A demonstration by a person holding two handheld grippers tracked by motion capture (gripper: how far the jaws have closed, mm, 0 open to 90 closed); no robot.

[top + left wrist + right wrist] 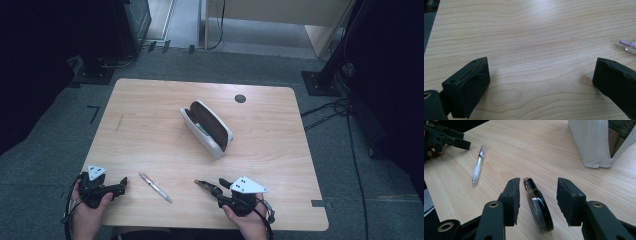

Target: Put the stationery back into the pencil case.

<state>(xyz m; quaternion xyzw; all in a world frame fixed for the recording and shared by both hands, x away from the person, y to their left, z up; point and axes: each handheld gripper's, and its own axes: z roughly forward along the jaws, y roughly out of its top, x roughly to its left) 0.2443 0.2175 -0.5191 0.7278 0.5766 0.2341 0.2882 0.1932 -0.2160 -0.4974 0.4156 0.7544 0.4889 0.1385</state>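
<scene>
Grey carpet surrounds a light wooden table (150,125), on which an open white pencil case (207,128) with a brown lining is laid near the middle. At the near edge, a dark, glossy, flat oval object (537,208), possibly a folding tool, is seen lying on the wood between the parted jaws of the right gripper (538,202), untouched by either pad. A clear pen (155,187) is placed between the two hands. The left gripper (541,82) is held low over bare wood, its jaws spread wide with nothing between them.
</scene>
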